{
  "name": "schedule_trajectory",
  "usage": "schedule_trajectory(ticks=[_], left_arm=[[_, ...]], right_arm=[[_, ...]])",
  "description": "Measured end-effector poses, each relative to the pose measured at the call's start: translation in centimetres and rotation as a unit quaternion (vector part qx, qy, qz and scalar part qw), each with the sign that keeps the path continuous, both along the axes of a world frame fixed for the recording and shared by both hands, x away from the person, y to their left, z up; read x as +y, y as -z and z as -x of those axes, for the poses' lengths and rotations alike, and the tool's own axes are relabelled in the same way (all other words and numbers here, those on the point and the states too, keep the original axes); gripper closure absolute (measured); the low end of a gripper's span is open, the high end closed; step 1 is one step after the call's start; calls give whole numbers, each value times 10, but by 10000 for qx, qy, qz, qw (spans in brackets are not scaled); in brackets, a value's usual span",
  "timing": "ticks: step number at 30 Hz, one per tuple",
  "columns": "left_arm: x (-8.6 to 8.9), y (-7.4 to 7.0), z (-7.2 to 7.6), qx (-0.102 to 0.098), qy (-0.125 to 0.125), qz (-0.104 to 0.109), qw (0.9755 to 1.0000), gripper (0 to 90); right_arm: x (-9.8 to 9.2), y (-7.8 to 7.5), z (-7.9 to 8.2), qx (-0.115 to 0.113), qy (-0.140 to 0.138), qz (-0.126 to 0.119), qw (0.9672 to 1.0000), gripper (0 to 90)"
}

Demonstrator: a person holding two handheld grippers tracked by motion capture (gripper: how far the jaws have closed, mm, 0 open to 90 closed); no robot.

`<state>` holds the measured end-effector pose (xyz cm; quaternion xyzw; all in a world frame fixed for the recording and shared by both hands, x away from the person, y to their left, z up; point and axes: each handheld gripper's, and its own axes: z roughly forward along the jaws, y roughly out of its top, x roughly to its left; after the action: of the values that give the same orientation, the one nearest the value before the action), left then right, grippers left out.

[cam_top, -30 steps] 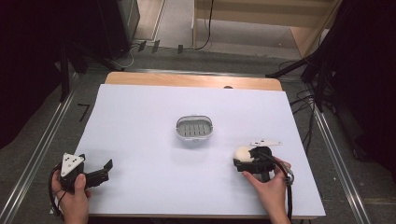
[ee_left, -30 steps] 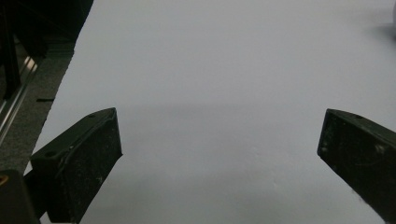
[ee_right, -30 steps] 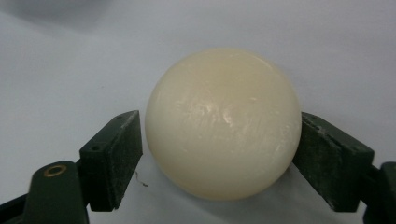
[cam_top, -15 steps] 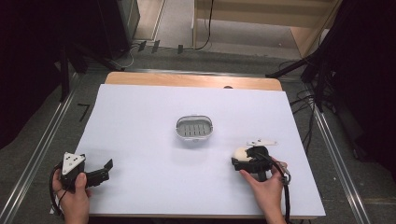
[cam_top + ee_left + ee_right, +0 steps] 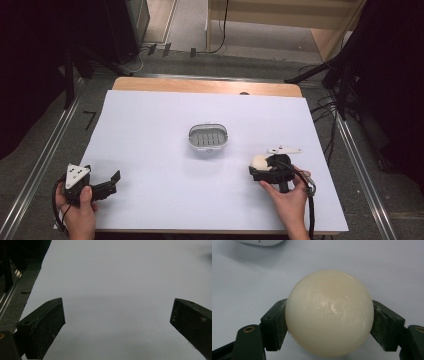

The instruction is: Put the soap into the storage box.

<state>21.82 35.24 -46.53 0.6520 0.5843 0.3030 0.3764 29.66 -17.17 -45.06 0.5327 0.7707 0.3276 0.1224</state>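
White-covered table (image 5: 150,130), grey soap dish (image 5: 208,137) lying near its middle

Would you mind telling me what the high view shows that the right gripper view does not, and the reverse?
High view alone: the whole white table, the slotted soap dish at its middle, the left gripper open over bare table, and both hands. Right gripper view alone: both jaws pressed against opposite sides of the soap, whose glossy, rounded surface is plain. Both share the cream soap, held by the right gripper, and the white tabletop under it.
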Motion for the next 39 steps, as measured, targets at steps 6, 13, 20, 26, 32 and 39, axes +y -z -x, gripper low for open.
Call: schedule_trajectory(ticks=[6,13,20,26,32,39], left_arm=[[0,0,0,-8,29,-11,10000,3],[0,0,0,10,31,-9,10000,3],[0,0,0,13,45,-26,10000,3],[-1,0,0,27,52,-39,10000,3],[-1,0,0,26,65,-47,10000,3],[-1,0,0,3,97,-46,9999,4]], right_arm=[[5,-5,-2,-57,-90,-37,9999,251],[11,-8,-6,-63,-136,-67,9999,251],[16,-11,-8,-88,-184,-114,9997,251],[17,-14,-12,-97,-178,-176,9996,251],[21,-16,-14,-120,-220,-162,9996,251],[27,-17,-16,-91,-286,-182,9994,251]])
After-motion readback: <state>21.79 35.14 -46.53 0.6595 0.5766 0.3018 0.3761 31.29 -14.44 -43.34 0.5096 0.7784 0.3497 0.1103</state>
